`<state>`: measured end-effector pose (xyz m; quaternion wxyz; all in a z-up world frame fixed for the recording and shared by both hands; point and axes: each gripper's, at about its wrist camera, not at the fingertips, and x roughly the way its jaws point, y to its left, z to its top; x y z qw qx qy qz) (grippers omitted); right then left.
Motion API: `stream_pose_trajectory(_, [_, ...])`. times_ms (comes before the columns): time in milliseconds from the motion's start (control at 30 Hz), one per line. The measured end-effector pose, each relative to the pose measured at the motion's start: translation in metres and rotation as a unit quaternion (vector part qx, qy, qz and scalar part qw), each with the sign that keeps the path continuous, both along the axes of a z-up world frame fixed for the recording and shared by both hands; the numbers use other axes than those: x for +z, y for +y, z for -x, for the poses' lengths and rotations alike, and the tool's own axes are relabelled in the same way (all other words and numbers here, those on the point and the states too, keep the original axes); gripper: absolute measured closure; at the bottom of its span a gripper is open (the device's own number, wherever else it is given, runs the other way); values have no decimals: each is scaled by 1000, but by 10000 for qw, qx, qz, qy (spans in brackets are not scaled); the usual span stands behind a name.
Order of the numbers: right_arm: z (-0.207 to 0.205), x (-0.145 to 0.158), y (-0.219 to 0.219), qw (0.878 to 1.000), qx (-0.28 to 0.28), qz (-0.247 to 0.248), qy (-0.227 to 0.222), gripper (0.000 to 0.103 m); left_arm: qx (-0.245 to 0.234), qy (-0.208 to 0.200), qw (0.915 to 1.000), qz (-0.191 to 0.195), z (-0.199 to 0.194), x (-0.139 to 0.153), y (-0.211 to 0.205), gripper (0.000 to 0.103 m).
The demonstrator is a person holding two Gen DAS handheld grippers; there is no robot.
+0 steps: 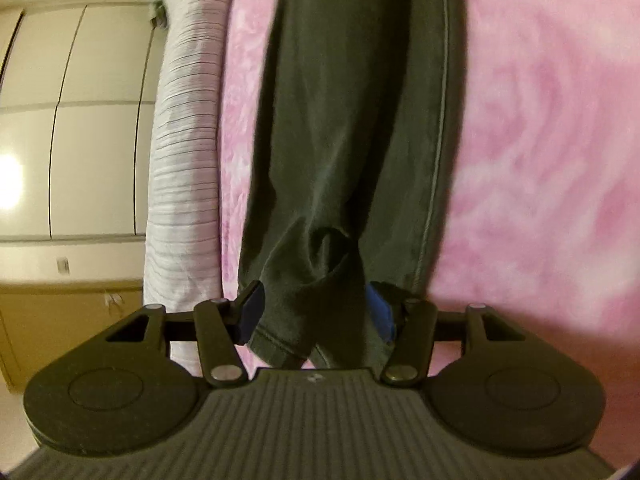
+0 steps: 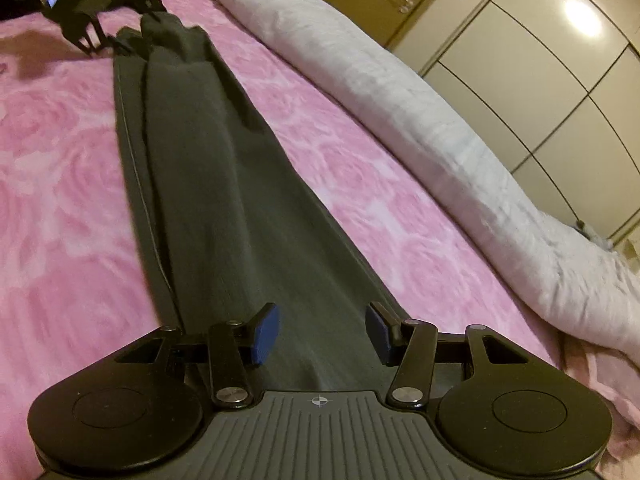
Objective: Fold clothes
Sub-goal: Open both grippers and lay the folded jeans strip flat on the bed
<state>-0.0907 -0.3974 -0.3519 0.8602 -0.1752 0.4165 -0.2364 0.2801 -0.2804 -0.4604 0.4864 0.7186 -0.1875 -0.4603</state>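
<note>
Stretched 6-to-12 across the bed (image 2: 60, 168): dark garment (image 2: 224, 200), left gripper (image 1: 316, 312) clamped on its hem, right gripper (image 2: 322, 334) gaping, unpinched, astride the opposite end.

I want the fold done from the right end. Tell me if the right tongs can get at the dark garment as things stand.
Probably yes. The right tongs already hang over the near end of the dark garment, its cloth lying between the open blue pads with nothing over it. The left tongs are at the far end, well clear.

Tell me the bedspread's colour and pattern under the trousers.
Pink bedspread with paler rose swirls; clearest in the right wrist view.
</note>
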Motion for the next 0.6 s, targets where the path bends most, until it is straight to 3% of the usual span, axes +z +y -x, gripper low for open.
stream_pose_trajectory(33, [-5,-1,2,10000,59,38,-35,51,-51,-169,9998,-41,-4,-6,-4,68])
stream_pose_trajectory(67, [-11,-1,4,9999,117,77,-70,51,-53,-309,9994,-115,-9,-10,-7,89])
stream_pose_trajectory(100, [-16,-2,6,9997,176,115,-105,51,-91,-316,9994,-130,-15,-9,-6,92])
stream_pose_trajectory(200, [-30,-6,23,9984,488,292,-8,51,83,-243,9996,92,-38,1,1,94])
stream_pose_trajectory(333, [-42,-10,37,9964,767,361,2,51,847,414,9947,410,-66,18,7,91])
stream_pose_trajectory(433, [-51,-13,48,9954,913,304,-5,51,913,531,9936,397,-61,21,14,88])
stream_pose_trajectory(500, [-57,-15,57,9940,1052,306,36,51,814,576,9941,429,-54,25,18,75])
stream_pose_trajectory(600, [-60,-15,60,9927,1165,293,48,51,657,652,9940,577,-44,34,18,73])
